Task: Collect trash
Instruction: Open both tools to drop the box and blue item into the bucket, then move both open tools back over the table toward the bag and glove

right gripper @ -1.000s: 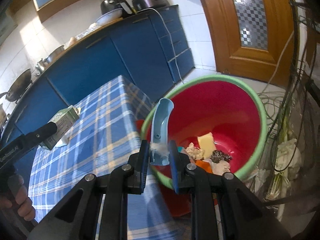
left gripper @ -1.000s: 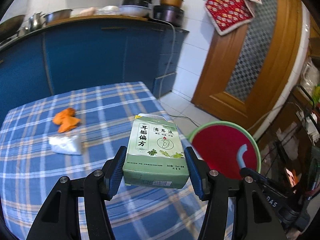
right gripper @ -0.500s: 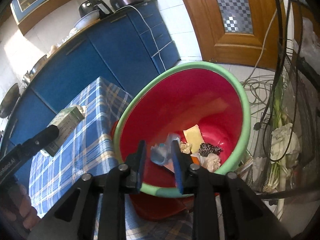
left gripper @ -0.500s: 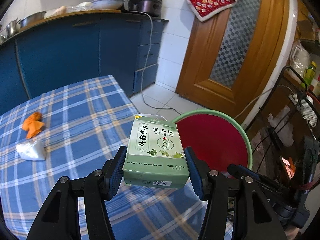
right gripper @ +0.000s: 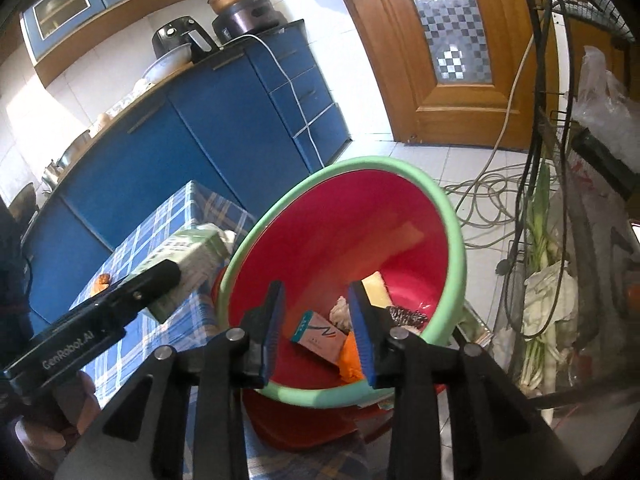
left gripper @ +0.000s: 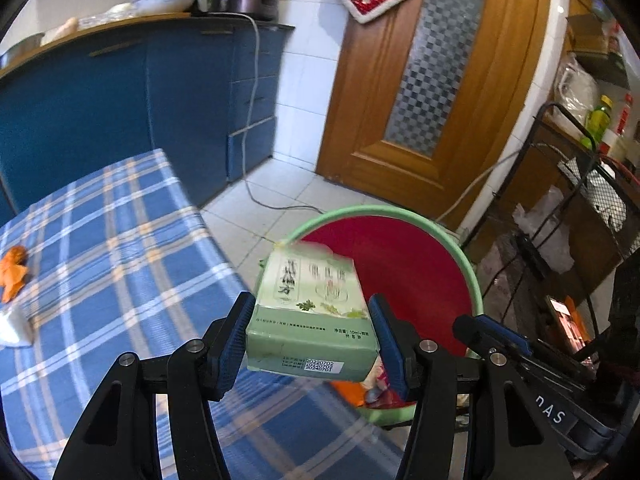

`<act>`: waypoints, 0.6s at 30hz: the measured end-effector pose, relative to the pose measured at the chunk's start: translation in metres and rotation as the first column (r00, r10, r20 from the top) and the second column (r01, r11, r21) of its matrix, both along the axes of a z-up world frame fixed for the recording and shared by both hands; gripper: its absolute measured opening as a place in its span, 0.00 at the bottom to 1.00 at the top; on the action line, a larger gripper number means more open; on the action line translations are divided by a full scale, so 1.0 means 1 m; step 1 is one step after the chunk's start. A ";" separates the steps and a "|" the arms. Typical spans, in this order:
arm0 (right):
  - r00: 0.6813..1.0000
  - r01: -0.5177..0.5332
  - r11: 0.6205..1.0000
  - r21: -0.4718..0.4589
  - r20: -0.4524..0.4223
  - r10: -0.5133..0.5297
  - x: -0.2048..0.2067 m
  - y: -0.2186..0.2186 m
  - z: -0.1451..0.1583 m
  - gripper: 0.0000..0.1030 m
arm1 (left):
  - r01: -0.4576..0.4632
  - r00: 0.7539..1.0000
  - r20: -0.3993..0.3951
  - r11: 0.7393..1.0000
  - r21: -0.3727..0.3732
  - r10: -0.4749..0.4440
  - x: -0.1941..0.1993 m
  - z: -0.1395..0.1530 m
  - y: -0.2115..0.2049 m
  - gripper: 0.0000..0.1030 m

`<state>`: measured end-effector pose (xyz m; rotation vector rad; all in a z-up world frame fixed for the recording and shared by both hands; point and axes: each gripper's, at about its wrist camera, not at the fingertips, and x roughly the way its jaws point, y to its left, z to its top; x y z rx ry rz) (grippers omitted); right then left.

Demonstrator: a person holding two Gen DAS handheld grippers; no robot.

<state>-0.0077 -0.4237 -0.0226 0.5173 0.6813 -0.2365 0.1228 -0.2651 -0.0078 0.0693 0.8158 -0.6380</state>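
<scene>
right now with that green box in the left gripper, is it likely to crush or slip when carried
The green box looks like thin, light cardboard; its walls show no denting between the left gripper pads, so it probably holds. Its flat sides suit the pads, so slipping seems unlikely.

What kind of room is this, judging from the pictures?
Most likely a home kitchen: blue cabinets carry a worktop with pots and bowls, an air fryer stands there, and a table in a blue checked cloth stands near.

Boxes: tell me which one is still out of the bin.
The green box, clamped in the left gripper beside the bin's rim. The pink-and-teal box lies inside.
</scene>
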 end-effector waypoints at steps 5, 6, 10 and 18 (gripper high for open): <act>1.000 0.010 1.000 0.006 0.004 -0.010 -0.002 -0.004 0.001 0.34 | 0.002 1.000 -0.021 1.000 -0.003 -0.003 0.001 -0.003 -0.006 0.59; 1.000 0.011 1.000 0.007 0.004 -0.011 -0.002 -0.005 0.001 0.34 | 0.001 1.000 -0.023 1.000 -0.003 -0.001 0.001 -0.003 -0.005 0.59; 1.000 0.009 1.000 0.013 0.004 -0.009 -0.002 -0.006 0.000 0.34 | -0.035 0.999 -0.013 0.999 0.003 0.035 0.002 -0.001 0.006 0.59; 1.000 -0.009 1.000 0.022 0.009 0.009 0.001 0.000 0.001 0.42 | -0.151 0.989 0.002 0.989 -0.006 0.151 0.013 0.008 0.050 0.59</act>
